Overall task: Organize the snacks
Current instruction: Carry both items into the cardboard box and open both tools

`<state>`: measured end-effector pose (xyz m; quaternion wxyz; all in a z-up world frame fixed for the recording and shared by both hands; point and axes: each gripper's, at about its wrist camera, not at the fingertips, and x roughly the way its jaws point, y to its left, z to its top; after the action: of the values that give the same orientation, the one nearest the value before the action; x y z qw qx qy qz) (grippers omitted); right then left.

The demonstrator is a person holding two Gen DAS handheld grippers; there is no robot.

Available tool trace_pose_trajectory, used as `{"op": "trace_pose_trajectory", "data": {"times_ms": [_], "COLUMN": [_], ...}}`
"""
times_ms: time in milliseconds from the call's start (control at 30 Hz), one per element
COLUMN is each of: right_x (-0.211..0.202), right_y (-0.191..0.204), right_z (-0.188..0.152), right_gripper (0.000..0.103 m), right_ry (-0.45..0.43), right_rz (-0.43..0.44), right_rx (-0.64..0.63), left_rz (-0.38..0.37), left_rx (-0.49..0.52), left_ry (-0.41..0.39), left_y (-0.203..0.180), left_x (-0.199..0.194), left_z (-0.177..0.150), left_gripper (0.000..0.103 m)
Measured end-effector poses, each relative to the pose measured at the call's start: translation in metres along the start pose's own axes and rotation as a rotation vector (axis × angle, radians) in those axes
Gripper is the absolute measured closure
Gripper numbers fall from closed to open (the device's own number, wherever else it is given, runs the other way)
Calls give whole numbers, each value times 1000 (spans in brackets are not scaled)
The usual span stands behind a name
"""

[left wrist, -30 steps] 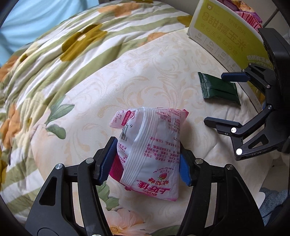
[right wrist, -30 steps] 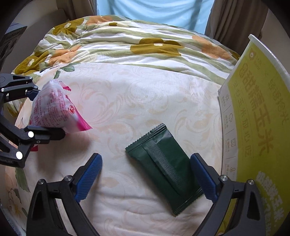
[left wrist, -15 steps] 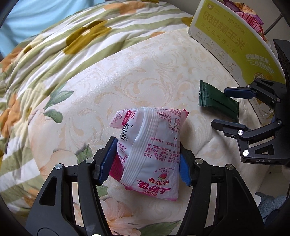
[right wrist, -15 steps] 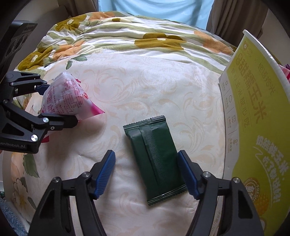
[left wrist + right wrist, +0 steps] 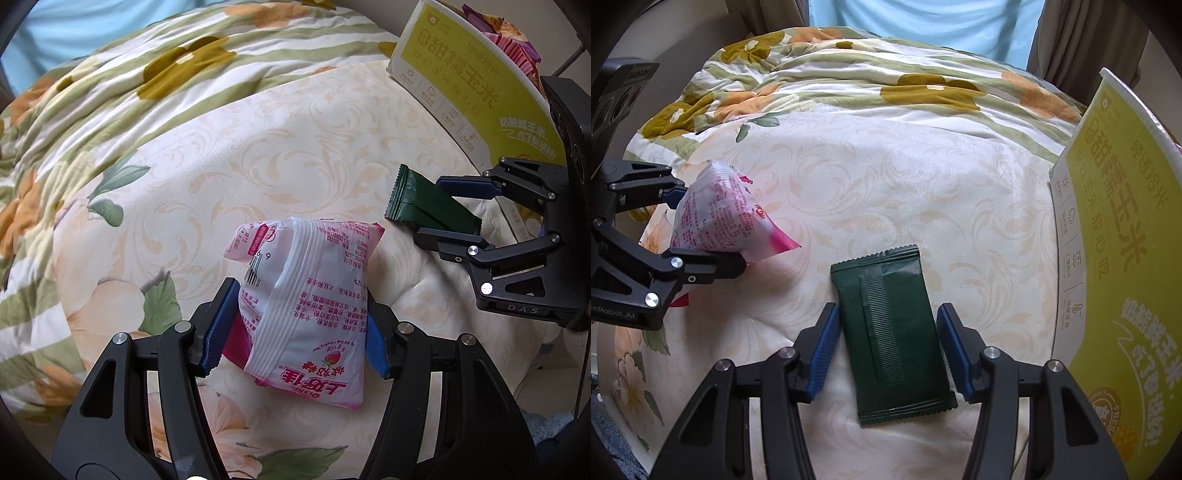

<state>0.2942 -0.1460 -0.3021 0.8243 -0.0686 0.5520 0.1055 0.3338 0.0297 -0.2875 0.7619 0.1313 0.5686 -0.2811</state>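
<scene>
Left tongs (image 5: 301,332): blue pads clamped on both sides of the pink-and-white snack packet (image 5: 310,306), which is gripped with its printed back facing the camera, above the cream floral bedspread (image 5: 258,155). In the right wrist view the same packet (image 5: 727,218) shows at the left, pinched between the black fingers.

Right tongs (image 5: 888,345): jaws have just been closing around the dark green snack packet (image 5: 892,332). It lies flat on the bedspread (image 5: 886,177), seam side up, between the two blue pads. The left pad sits at the packet's edge; a sliver of gap shows at the right pad (so no firm grip yet, by the look of it). In the left wrist view the green packet (image 5: 424,205) sits between those fingers.

Yellow-green printed box (image 5: 1115,258) stands on edge just right of the green packet. Crumpled flowered quilt (image 5: 871,85) lies beyond.
</scene>
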Motion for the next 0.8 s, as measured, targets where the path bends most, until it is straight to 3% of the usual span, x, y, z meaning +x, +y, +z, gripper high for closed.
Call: {"op": "trace_pose_trajectory", "data": {"times_ms": [67,100,167,400,600,800], "right_x": [0,-1,-2,-29,-82,-149], "right_y": [2,4,6,9,7,-13], "right_z": [1,1,0,5,13,12], "right_gripper": [54,61,61,61,61,61], "right_ry": [0,-5,-6,-88,-194,-301], "right_rz": [1,1,6,15,29,48], "right_rx": [-19,-29,-39,1,27,66], "left_rz": [1,1,-6,0,40,98], "left_rx": [-9,-13,-23,-58,-63,-83], "left_ry": [-3,-4,-14,-48,-121,-230], "left_y": [1,1,1,-1,-19,-66], "left_x": [0,0,-3,-20,-61,-123], "left_z": [0,0,0,4,16,41], "left_gripper": [45,47,56,62,62,62]}}
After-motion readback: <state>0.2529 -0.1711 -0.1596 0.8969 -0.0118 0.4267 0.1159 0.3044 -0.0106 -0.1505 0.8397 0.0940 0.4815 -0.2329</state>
